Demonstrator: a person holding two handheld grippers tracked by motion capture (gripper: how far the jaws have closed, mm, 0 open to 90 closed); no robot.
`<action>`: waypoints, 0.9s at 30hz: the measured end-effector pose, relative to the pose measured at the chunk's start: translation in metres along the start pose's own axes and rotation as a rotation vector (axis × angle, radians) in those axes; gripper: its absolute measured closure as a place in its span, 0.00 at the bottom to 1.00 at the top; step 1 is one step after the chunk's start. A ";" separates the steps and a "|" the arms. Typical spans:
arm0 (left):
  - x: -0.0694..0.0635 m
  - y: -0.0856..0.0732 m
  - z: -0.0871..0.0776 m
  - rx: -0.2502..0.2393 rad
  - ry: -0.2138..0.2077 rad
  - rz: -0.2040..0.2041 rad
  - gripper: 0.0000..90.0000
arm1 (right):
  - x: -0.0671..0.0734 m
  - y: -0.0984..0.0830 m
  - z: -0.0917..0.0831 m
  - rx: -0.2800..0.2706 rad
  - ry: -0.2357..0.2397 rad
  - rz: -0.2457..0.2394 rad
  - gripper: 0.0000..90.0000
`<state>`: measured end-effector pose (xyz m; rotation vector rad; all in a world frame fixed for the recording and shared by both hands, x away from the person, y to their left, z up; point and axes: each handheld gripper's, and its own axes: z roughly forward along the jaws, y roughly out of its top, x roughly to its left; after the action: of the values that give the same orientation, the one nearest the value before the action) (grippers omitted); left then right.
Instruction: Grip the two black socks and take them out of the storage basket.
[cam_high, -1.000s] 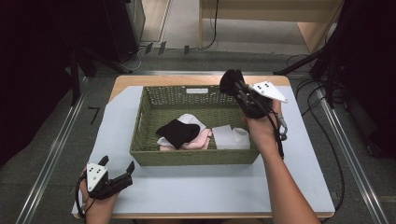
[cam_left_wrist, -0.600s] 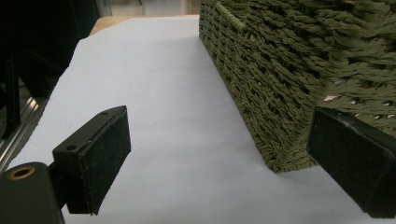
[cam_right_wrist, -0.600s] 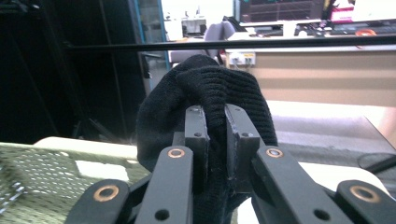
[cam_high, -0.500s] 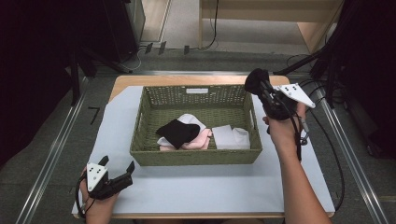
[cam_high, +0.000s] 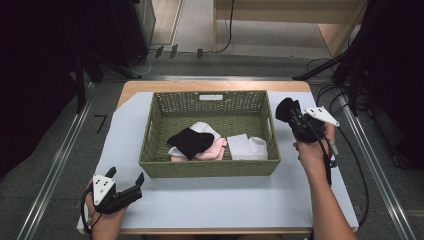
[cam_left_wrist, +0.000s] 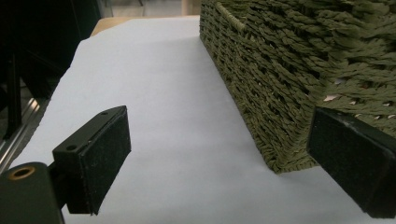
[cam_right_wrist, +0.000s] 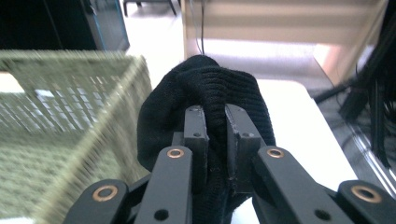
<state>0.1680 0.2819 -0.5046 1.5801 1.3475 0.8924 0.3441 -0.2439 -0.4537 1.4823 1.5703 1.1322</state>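
While right claw pinches black sock thinly, it may slip onto counter; left claw sits spread, idle.

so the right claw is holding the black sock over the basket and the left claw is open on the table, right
Not quite. The right claw does grip the black sock, but it is beside the basket, outside its right wall, as the high view shows. The left claw is open at the table's near left corner.
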 end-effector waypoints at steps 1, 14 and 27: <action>0.000 0.000 0.000 0.000 0.000 0.001 0.08 | -0.002 -0.003 0.001 0.022 -0.006 0.005 0.90; 0.000 0.000 0.000 0.003 0.003 0.006 0.08 | -0.006 -0.011 0.000 0.135 0.050 0.095 0.60; -0.001 0.000 0.000 0.006 0.007 0.008 0.08 | 0.062 0.047 -0.025 0.021 0.151 -0.012 0.56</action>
<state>0.1683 0.2808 -0.5045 1.5895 1.3504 0.9005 0.3322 -0.1870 -0.3961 1.4267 1.6956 1.2494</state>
